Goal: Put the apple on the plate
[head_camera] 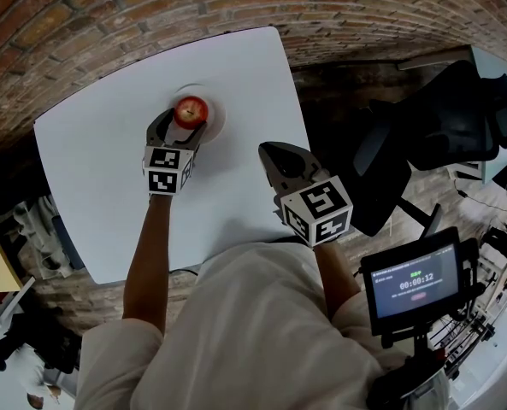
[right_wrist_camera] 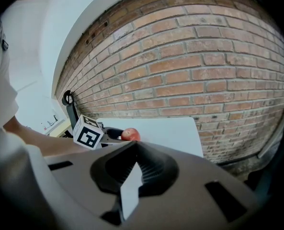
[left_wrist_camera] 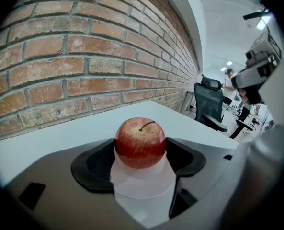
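A red apple [head_camera: 191, 109] [left_wrist_camera: 140, 143] is over a small white plate [head_camera: 218, 121] [left_wrist_camera: 142, 188] near the far edge of the white table [head_camera: 99, 169]. My left gripper [head_camera: 189, 118] [left_wrist_camera: 140, 152] is shut on the apple, with a dark pad against each side. I cannot tell whether the apple rests on the plate or hangs just above it. My right gripper [head_camera: 267, 150] [right_wrist_camera: 133, 146] is shut and empty, held over the table's right part, well short of the plate. The right gripper view shows the apple [right_wrist_camera: 130, 134] and the left gripper's marker cube [right_wrist_camera: 88, 136] far off.
A brick wall [head_camera: 108, 24] runs behind the table. A black office chair [head_camera: 458, 118] stands on the floor to the right. A small screen on a stand [head_camera: 414, 282] is near the person's right side. The table's right edge [head_camera: 300, 118] is close to my right gripper.
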